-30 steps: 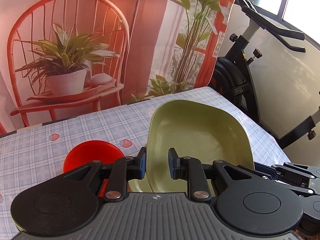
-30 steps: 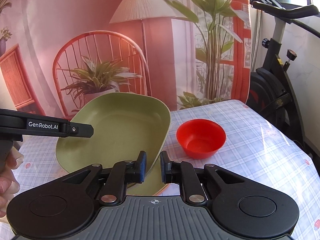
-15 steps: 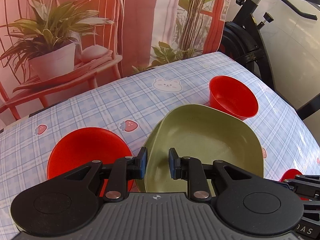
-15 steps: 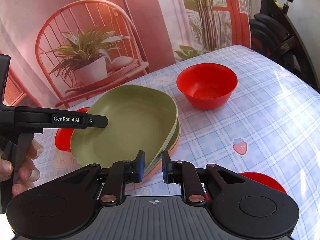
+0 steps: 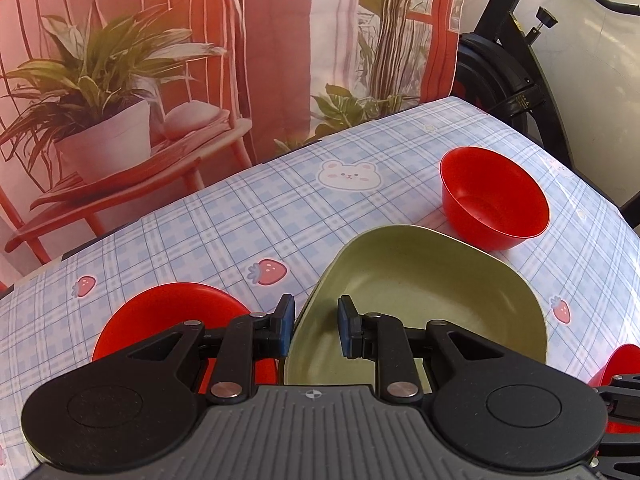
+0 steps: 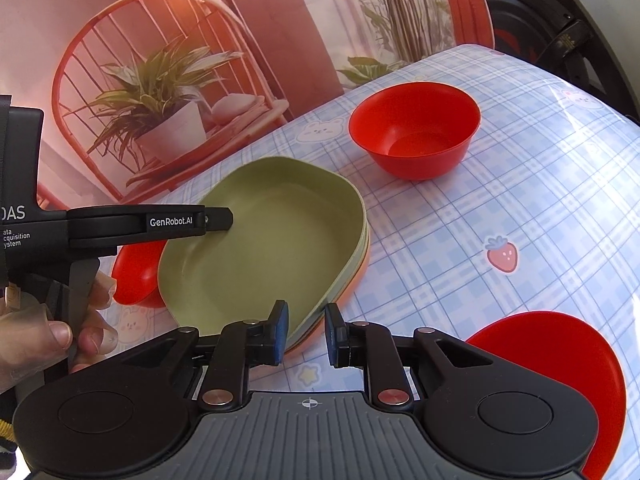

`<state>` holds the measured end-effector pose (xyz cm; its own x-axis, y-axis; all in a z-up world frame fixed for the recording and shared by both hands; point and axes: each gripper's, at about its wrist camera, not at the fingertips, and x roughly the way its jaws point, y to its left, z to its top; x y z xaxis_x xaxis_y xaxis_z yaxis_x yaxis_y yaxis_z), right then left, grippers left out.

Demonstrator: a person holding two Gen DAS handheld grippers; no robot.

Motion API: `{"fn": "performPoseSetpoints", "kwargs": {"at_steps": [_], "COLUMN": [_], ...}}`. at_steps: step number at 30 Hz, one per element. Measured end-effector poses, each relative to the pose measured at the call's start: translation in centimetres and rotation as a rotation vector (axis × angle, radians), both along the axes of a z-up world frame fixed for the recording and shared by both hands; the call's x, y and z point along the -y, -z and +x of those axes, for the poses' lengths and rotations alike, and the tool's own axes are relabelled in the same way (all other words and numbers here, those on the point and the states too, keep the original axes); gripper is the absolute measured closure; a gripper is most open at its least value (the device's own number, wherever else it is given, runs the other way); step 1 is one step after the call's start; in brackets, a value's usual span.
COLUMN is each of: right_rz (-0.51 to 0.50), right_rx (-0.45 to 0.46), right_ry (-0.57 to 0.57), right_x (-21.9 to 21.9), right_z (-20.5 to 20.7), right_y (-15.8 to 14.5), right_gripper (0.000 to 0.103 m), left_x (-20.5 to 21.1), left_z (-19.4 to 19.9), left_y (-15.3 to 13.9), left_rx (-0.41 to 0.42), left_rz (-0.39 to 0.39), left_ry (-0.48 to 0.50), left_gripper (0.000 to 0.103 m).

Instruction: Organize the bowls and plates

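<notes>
Checked cloth with bears and strawberries covers the table (image 5: 200, 232), and a printed backdrop hangs behind it. The green plate (image 5: 420, 312) sits low in the middle, nested on a stack (image 6: 362, 256) of others, and looks level.

My left claw (image 5: 316, 322) pinches its left rim, one pad outside the wall and one inside. My right claw (image 6: 306, 334) straddles the near rim. The inner pad lies against the wall, but the outer one shows a sliver of gap, so I cannot tell whether it is gripping.

The plate lies straight ahead of both claws, its long axis running away from me toward the backdrop. I judge the next move to be a release, with each claw backing off along its own rim. After that, the red bowl (image 6: 414, 132) stands beyond the stack to the right, nearer my right hand. One red dish (image 6: 560, 344) lies just beside my right claw, and another (image 5: 168, 312) beside my left.
</notes>
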<state>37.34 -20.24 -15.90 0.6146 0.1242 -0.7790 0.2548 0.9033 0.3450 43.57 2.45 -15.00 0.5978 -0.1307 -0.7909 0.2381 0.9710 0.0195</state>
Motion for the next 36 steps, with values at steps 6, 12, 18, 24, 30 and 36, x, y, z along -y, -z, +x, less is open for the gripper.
{"fn": "performPoseSetpoints", "kwargs": {"at_steps": [6, 12, 18, 24, 30, 36], "right_rz": [-0.009, -0.026, -0.076, -0.051, -0.028, -0.048], "right_rx": [0.018, 0.032, 0.075, 0.056, 0.036, 0.086], "right_ry": [-0.014, -0.015, -0.037, -0.037, -0.024, -0.023], "right_x": [0.3, 0.5, 0.3, 0.6, 1.0, 1.5], "right_z": [0.2, -0.3, -1.5, -1.3, -1.3, -2.2], "right_y": [0.3, -0.3, -1.1, -0.3, 0.2, -1.1], "right_gripper": [0.084, 0.084, 0.095, 0.099, 0.099, 0.089], "left_x": [0.3, 0.2, 0.2, 0.3, 0.0, -1.1], "left_z": [0.1, -0.1, -0.5, -0.7, -0.6, -2.2], "left_y": [0.8, 0.5, 0.4, 0.5, 0.2, -3.2], "left_rx": [-0.004, 0.000, 0.004, 0.004, 0.004, 0.090], "left_rz": [0.050, 0.050, 0.049, 0.057, 0.045, 0.002], "left_ry": [-0.002, -0.002, -0.001, -0.006, -0.026, -0.069], "left_gripper": [0.079, 0.079, 0.079, 0.079, 0.079, 0.079]}}
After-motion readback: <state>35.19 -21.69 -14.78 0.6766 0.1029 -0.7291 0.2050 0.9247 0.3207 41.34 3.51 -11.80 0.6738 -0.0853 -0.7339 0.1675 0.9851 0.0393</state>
